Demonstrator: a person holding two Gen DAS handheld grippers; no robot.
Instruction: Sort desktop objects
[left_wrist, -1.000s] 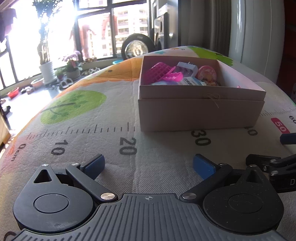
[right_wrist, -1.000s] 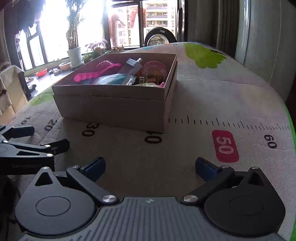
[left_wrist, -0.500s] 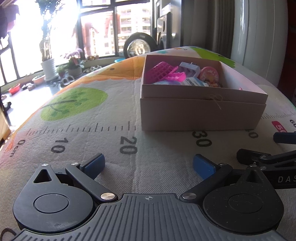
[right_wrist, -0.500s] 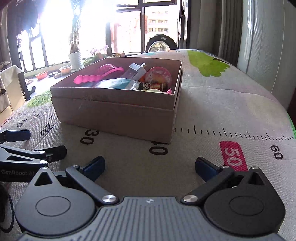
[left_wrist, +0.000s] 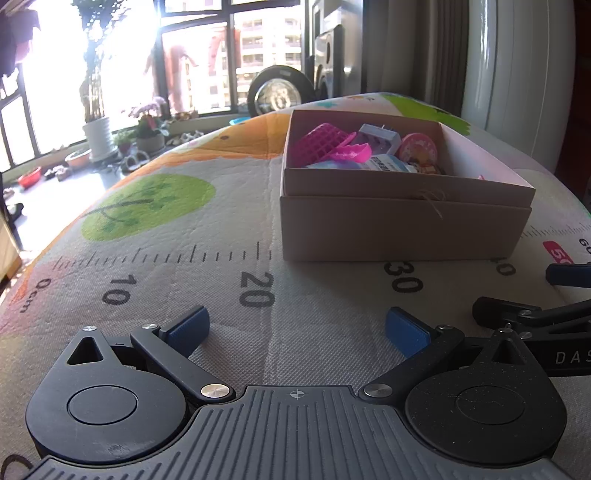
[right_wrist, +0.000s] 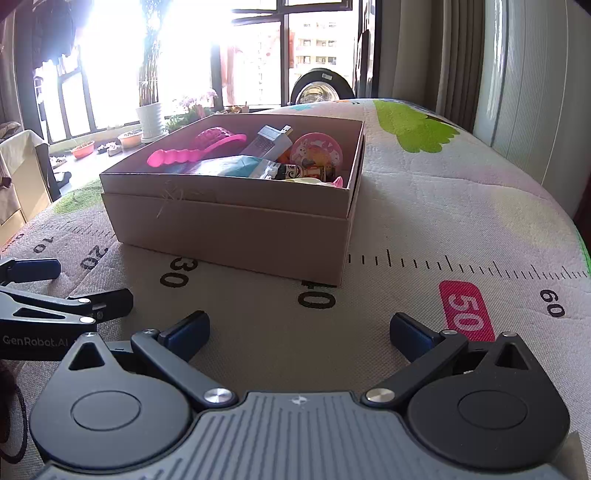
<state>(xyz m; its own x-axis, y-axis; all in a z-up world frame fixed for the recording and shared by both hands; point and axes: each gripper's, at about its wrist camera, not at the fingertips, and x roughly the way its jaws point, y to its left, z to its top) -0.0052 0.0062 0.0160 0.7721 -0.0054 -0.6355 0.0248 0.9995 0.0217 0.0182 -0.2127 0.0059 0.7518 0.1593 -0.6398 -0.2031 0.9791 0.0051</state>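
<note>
A brown cardboard box (left_wrist: 402, 229) (right_wrist: 236, 229) stands on the printed mat, by the 30 and 40 marks. Inside lie a pink hairbrush (right_wrist: 199, 149), a grey charger block (right_wrist: 269, 142), a round pink tin (right_wrist: 317, 151), a teal packet (right_wrist: 221, 166) and other small items. My left gripper (left_wrist: 297, 330) is open and holds nothing, low over the mat near the 20 mark, short of the box. My right gripper (right_wrist: 299, 332) is open and holds nothing too, in front of the box's right corner. Each gripper's side shows in the other's view.
The mat (right_wrist: 461, 206) bears a ruler print and green tree shapes, and curves down at its edges. Beyond it are windows, potted plants (left_wrist: 96, 129) on the floor, a round mirror-like object (left_wrist: 279, 90) and a white appliance at the right.
Both cameras have risen a little, so the box's contents show more. The box has not moved. Both grippers stay open.
</note>
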